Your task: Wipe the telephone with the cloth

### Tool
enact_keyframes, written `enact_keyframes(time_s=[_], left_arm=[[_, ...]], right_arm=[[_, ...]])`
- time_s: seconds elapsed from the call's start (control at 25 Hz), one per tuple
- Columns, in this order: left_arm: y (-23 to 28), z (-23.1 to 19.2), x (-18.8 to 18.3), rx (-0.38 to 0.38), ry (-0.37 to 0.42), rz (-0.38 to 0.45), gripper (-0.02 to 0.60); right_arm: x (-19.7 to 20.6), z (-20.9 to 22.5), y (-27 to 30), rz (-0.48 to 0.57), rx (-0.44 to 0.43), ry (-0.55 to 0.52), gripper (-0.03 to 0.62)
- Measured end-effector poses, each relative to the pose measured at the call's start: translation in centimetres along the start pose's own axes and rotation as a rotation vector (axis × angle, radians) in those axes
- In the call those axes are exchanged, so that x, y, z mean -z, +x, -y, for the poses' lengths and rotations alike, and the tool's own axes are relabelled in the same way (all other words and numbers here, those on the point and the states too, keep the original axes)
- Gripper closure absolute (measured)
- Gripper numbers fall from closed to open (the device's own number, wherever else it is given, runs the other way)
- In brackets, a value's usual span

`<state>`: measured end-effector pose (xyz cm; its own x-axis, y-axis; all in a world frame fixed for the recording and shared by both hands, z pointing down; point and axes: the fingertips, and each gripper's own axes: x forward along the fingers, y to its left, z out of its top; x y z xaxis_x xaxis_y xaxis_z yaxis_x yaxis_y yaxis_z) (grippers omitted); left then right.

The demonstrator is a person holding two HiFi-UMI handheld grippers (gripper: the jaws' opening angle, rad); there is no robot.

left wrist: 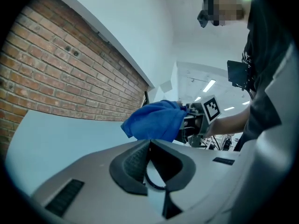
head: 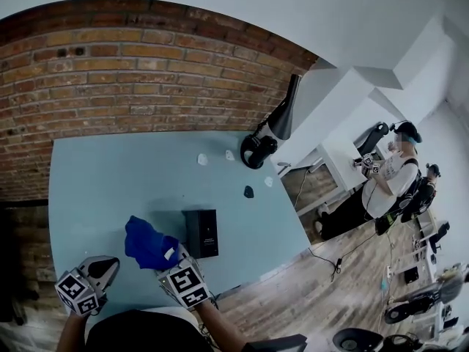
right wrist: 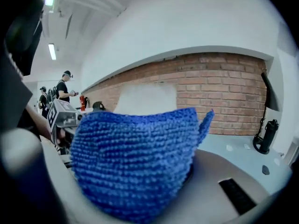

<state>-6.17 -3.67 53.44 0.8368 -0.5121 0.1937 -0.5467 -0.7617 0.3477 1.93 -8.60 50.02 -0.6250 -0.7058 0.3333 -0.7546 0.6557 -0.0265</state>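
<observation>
Telephone [head: 201, 233], beside cloth [head: 146, 244], in head view alone

My left gripper [head: 107, 264] and right gripper [head: 173, 254] are pale grey plastic, each carrying a cube [head: 77, 293] of black-and-white square markers. Black ribbed pads [left wrist: 133, 164] line the left one's jaws. I wear a dark short-sleeved top [head: 139, 332].
</observation>
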Motion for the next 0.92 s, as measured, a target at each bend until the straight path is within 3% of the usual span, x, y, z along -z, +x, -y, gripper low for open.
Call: enact_keyframes(time_s=[0.16, 0.48, 0.92], left_arm=[[-0.2, 0.3, 1.0, -0.008, -0.019, -0.006, 0.557], [-0.2, 0.3, 1.7, -0.001, -0.027, -0.021, 0.557], [0.3, 0.3, 2.4, 0.012, -0.041, -0.032, 0.557]], right_arm=[[0.3, -1.5, -0.3, 0.048, -0.02, 0.043, 0.52], [2.4, -2.1, -0.5, 0.026, -0.03, 0.129, 0.52], [2.9, -2.5, 0.1, 0.018, -0.04, 0.141, 0.52]])
